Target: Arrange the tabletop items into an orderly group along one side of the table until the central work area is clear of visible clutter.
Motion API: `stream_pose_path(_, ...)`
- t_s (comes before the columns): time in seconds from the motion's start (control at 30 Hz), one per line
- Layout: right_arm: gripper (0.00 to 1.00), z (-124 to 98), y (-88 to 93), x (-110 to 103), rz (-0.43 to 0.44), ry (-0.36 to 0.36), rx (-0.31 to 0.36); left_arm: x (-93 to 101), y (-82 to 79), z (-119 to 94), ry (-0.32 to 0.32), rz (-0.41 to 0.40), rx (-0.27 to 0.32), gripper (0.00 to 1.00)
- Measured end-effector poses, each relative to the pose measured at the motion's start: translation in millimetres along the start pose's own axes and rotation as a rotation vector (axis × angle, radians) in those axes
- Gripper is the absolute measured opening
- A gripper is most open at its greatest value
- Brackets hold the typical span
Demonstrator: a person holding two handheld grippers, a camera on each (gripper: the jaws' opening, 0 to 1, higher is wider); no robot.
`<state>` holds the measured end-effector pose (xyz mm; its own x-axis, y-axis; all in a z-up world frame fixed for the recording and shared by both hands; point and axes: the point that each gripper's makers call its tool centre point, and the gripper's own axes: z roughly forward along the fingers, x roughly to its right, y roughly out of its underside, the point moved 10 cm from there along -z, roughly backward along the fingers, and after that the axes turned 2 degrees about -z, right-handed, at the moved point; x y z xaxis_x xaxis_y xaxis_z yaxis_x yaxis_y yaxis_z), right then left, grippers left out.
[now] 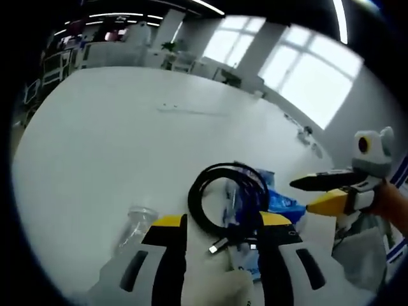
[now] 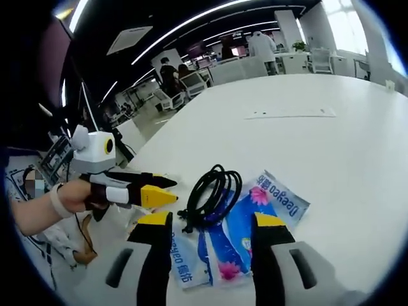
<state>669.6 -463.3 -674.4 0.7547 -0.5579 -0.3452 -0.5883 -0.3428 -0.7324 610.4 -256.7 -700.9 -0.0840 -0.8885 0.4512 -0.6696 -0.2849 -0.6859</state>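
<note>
Right now, in the left gripper view, the left gripper (image 1: 222, 224) rises from six o'clock with its yellow-tipped jaws spread apart, holding nothing; a coiled black cable (image 1: 226, 197) lies between and just beyond the tips, its plug end pointing toward seven o'clock. Under the coil sit blue tissue packs (image 1: 275, 199), partly hidden. A clear plastic cup (image 1: 135, 224) lies on its side at eight o'clock, just beside the left jaw, on the white table (image 1: 127, 134). At three o'clock the right gripper (image 1: 305, 194) comes in, a hand behind it, its dark and yellow jaws parted with nothing between them. In the right gripper view, the right gripper (image 2: 212, 223) likewise stands with jaws apart over the tissue packs (image 2: 239, 233), the cable (image 2: 210, 194) coiled on top of them toward eleven o'clock. The left gripper (image 2: 171, 190) enters at nine o'clock, held by a hand (image 2: 71, 196), its tips close beside the cable; whether they touch it I cannot tell.
</note>
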Motion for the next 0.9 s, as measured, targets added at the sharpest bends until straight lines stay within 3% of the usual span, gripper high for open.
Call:
stream_pose_path(0.17, 0.41, 11, 0.3, 3, 0.021, 0.004, -0.021, -1.5, -1.8, 9, -0.035, 0.021, -0.038, 0.38)
stream_pose_path(0.5, 0.37, 26, -0.6, 5, 0.049, -0.003, -0.038, -2.0, -1.0, 20, -0.071, 0.009, -0.061, 0.36)
stream_pose_path(0.7, 0.35, 33, 1.9, 7, 0.062, -0.002, -0.052, -3.8, 0.8, 23, -0.104, 0.030, -0.085, 0.25)
stream_pose_path(0.9, 0.32, 39, 2.3, 8, 0.076, -0.001, -0.056, -5.2, -0.9, 26, -0.132, 0.035, -0.096, 0.25)
